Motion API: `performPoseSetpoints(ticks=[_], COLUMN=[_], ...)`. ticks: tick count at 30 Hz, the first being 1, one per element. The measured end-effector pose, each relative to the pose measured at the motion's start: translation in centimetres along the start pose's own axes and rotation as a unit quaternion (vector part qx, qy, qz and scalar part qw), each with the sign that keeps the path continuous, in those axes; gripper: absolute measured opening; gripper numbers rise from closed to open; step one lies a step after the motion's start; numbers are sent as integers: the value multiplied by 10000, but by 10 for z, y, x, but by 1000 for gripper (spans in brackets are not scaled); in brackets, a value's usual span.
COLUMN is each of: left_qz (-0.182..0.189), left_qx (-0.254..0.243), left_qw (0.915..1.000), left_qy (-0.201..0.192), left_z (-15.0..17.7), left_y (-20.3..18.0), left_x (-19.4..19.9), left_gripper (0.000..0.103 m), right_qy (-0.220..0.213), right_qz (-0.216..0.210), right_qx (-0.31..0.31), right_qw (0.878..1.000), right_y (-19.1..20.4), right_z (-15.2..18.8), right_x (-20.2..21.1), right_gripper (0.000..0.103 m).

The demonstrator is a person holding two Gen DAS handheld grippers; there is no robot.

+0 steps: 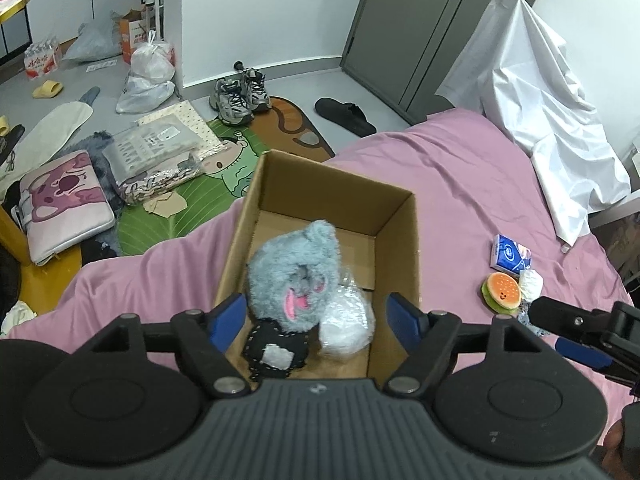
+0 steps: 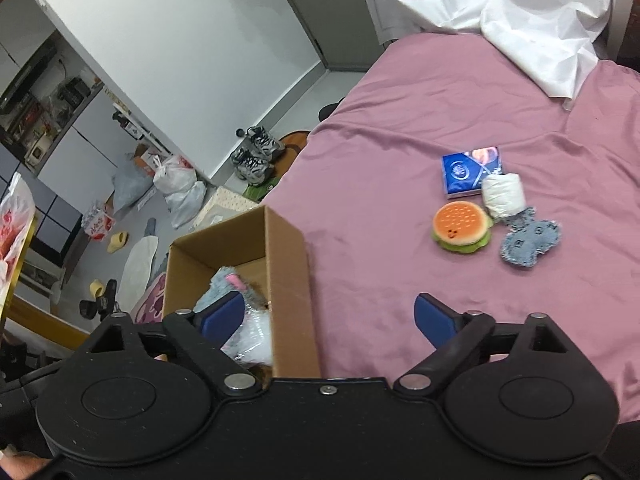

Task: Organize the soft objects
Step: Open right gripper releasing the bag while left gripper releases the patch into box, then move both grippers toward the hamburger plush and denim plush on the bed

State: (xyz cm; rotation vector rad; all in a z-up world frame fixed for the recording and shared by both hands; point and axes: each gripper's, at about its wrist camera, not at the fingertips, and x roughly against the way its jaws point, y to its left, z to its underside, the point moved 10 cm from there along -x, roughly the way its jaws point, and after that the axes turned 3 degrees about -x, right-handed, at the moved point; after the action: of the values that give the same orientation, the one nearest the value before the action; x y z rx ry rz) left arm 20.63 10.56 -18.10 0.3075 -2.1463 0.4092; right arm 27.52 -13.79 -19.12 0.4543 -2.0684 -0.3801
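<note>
An open cardboard box [image 1: 400, 236] sits on the pink bed [image 1: 460, 184]. Inside lie a grey fluffy plush [image 1: 296, 272], a white wrapped bundle [image 1: 348, 324] and a black felt piece [image 1: 276, 348]. My left gripper [image 1: 318, 316] is open and empty, just above the box. On the bed lie a burger plush [image 2: 460, 228], a blue tissue pack [image 2: 468, 172], a white roll [image 2: 504, 196] and a denim plush [image 2: 528, 240]. My right gripper [image 2: 332, 316] is open and empty, over the box's right wall [image 2: 288, 280], short of these items.
A white sheet [image 2: 520, 20] is piled at the bed's far corner. The floor to the left holds sneakers [image 1: 240, 96], a black slipper [image 1: 344, 116], plastic bags [image 1: 148, 76], a green mat [image 1: 208, 200] and a pink cushion [image 1: 60, 204].
</note>
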Motion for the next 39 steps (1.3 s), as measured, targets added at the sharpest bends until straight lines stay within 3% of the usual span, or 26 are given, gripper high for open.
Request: performPoseSetpoints(ticks=[7,13,27,39], left_qz=[30,81,-96,-166], left_qx=[-173,-253,-335,-477], left_qw=[9998,9996,9993,9987], left_qy=[-60,-100,-95,-58], left_z=[1,4,12,16], left_y=[-26,-48,-83,-117], left_x=[0,-2,-12,-31], left_gripper=[84,85,85,85], right_qy=[-188,-288,-300,-546], right_qz=[103,160,-141,-491], right_qx=[-80,-253,-658,-1475], right_qw=[9997,9991,9973,9863], right_y=[-34,-64,-111,-142], right_z=[-7,-11,-14,-19], right_x=[10,17,9,-1], right_gripper=[103,103,103,100])
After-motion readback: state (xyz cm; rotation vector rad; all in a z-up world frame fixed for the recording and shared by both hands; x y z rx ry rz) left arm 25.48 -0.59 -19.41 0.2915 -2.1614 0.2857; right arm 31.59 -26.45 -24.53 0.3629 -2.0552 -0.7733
